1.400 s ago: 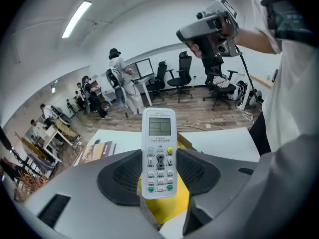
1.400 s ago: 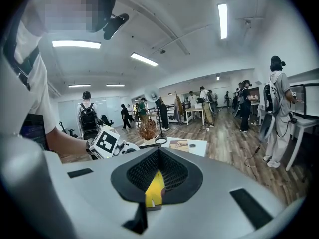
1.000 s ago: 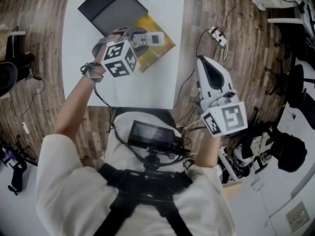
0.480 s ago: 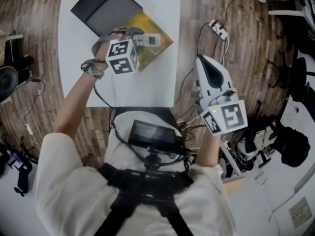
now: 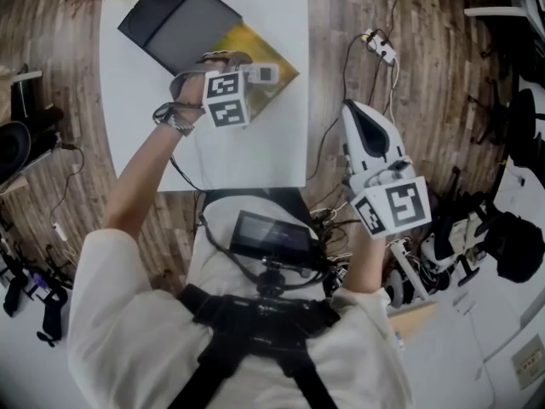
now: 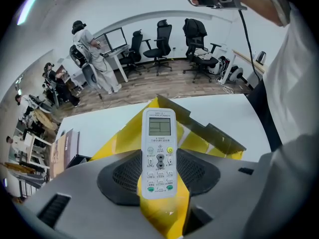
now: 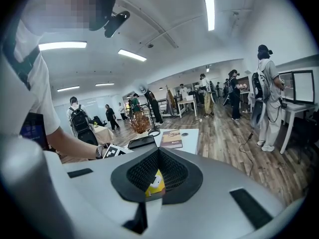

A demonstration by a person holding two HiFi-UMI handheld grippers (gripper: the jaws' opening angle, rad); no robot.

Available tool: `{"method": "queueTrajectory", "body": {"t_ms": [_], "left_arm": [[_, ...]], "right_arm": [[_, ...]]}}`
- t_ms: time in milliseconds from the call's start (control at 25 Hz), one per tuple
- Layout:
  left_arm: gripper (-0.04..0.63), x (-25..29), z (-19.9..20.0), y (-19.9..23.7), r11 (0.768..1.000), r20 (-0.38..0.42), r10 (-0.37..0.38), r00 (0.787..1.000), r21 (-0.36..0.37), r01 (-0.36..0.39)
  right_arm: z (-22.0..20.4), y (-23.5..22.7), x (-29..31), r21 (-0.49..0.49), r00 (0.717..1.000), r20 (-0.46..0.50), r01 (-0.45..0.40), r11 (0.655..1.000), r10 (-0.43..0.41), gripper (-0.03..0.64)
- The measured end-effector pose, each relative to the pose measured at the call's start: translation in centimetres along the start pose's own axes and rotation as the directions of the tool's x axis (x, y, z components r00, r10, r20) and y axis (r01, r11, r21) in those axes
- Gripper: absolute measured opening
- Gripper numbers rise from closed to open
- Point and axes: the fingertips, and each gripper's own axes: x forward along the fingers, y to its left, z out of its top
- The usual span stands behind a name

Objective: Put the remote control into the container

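Note:
My left gripper is shut on a white remote control, which pokes out past the fingertips over the yellow container on the white table. In the left gripper view the remote control stands lengthwise between the jaws, display end forward, with the open yellow container and its flaps behind and below it. My right gripper is held off the table's right side over the wooden floor, its jaws together and holding nothing. Through their narrow slit in the right gripper view a bit of yellow shows.
A dark grey flat case lies at the table's far left, touching the yellow container. A booklet lies at the far end. Cables and a power strip lie on the floor to the right. People and office chairs stand around the room.
My left gripper has shifted slightly right toward the yellow container, still holding the remote control. The right gripper has stayed about where it was.

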Motion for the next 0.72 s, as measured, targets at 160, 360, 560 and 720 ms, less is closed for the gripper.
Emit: {"method": "queueTrajectory", "body": {"t_ms": [160, 360, 560, 720], "left_arm": [[0.230, 0.7, -0.3, -0.1, 1.000, -0.021, -0.014, 1.000, 0.012, 0.014], [0.230, 1.4, -0.9, -0.3, 0.999, -0.059, -0.036, 0.998, 0.022, 0.038], [0.230, 1.9, -1.1, -0.5, 0.999, -0.067, -0.052, 0.996, 0.014, 0.053], [0.230, 2.2, -1.2, -0.6, 0.998, -0.077, -0.065, 0.995, 0.018, 0.066]], "right_arm": [[-0.6, -0.1, -0.1, 0.012, 1.000, -0.003, 0.006, 1.000, -0.006, 0.003], [-0.9, -0.2, -0.1, 0.022, 1.000, 0.000, 0.011, 1.000, -0.011, 0.003], [-1.3, -0.2, -0.2, 0.026, 1.000, -0.003, 0.013, 1.000, -0.012, 0.003], [-1.3, -0.2, -0.2, 0.027, 1.000, -0.002, 0.014, 1.000, -0.014, 0.003]]}}
